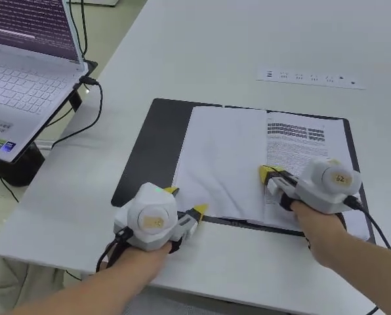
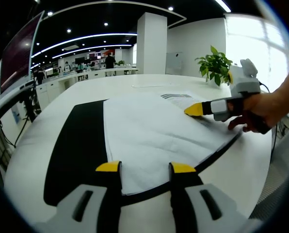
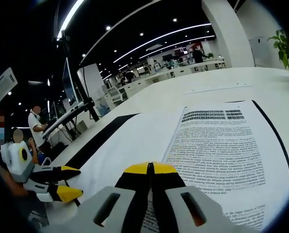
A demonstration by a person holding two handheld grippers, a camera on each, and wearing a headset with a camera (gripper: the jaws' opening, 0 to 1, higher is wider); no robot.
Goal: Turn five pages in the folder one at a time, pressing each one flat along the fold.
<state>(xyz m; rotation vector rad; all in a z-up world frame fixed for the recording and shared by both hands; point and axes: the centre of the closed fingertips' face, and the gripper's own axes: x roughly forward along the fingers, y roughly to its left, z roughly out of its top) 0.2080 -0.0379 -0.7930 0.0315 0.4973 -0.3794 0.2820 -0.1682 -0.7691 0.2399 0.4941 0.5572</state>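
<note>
Though vague from overhead, right gripper (image 3: 152, 167) jaws clenched empty on folder (image 1: 149, 144) fold; left gripper (image 2: 145, 167) jaws released, blank page (image 2: 149, 126) edge between them.

The folder (image 1: 149, 151), near the desk's front edge, has a black cover that is matt and smooth. Its blank page (image 1: 222, 157) is dull white paper, faintly crinkled. The printed page (image 1: 294, 147) is the same paper and lies flatter. The desk (image 1: 215, 52) is pale and smooth with a soft sheen. The left gripper (image 1: 185, 200) and right gripper (image 1: 269, 174) are white plastic – slightly glossy – with yellow tips.
</note>
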